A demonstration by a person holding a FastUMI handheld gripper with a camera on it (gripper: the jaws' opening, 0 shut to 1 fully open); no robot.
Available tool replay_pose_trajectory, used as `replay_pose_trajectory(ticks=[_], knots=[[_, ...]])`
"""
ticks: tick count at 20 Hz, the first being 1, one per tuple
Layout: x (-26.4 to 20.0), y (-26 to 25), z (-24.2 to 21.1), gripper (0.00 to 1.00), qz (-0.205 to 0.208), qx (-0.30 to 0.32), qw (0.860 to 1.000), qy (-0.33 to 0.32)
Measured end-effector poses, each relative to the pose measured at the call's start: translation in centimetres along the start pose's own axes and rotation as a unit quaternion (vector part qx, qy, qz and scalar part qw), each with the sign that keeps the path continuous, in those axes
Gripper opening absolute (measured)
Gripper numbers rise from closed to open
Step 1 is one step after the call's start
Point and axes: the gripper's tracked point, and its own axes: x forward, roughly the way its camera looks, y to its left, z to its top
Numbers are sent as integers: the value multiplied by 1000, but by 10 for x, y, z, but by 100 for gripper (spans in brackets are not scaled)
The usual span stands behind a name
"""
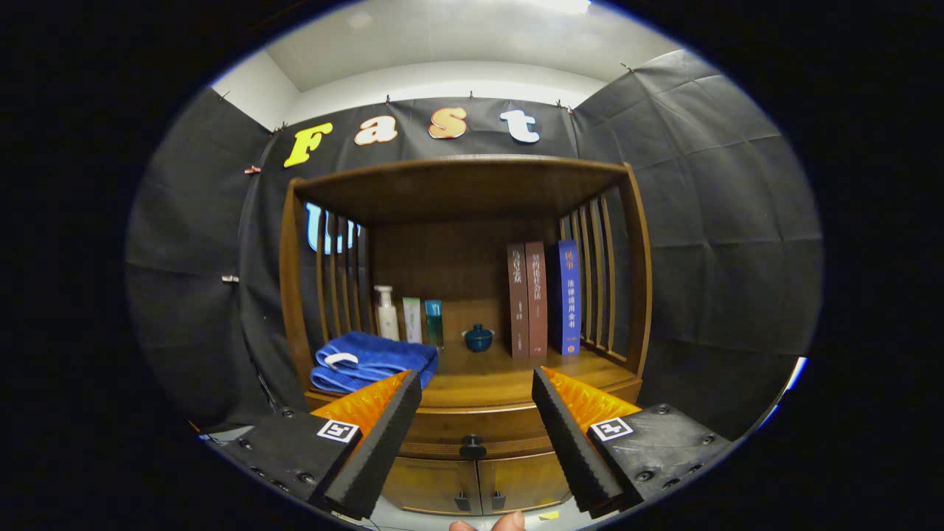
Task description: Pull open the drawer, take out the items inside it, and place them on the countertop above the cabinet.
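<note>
A brown wooden cabinet stands ahead of me against the booth wall. Its drawer [472, 426] is closed, with a dark round knob [473, 446] in the middle of its front. My gripper [476, 385] is open, with nothing between the fingers. The knob sits between the two fingers, still some way beyond them. Above the drawer runs the wooden countertop [490, 377], under a shelf roof. The drawer's contents are hidden.
A folded blue towel [372, 360] lies on the countertop's left. Behind it stand a white pump bottle [386, 313] and two small bottles. A small blue lidded pot [479, 338] and three upright books [543, 299] stand further right. Two small doors [476, 483] sit below the drawer. A fingertip [498, 523] shows below.
</note>
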Motion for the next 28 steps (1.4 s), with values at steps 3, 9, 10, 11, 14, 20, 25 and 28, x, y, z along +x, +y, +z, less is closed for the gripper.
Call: replay_pose_trajectory(ticks=[3, 9, 10, 11, 14, 20, 25, 28], knots=[[19, -5, -52, 98, -3, -8, 1000, 25], [61, -4, -150, 99, -2, -17, 997, 75], [67, -4, -160, 99, -1, -16, 997, 82], [72, -4, -167, 99, 0, -16, 996, 87], [82, -4, -187, 82, 1, -17, 995, 99], [88, 7, -195, 48, 1, -40, 995, 89], [85, 5, -193, 30, -2, -18, 995, 95], [70, 3, -191, 30, -3, -19, 995, 99]])
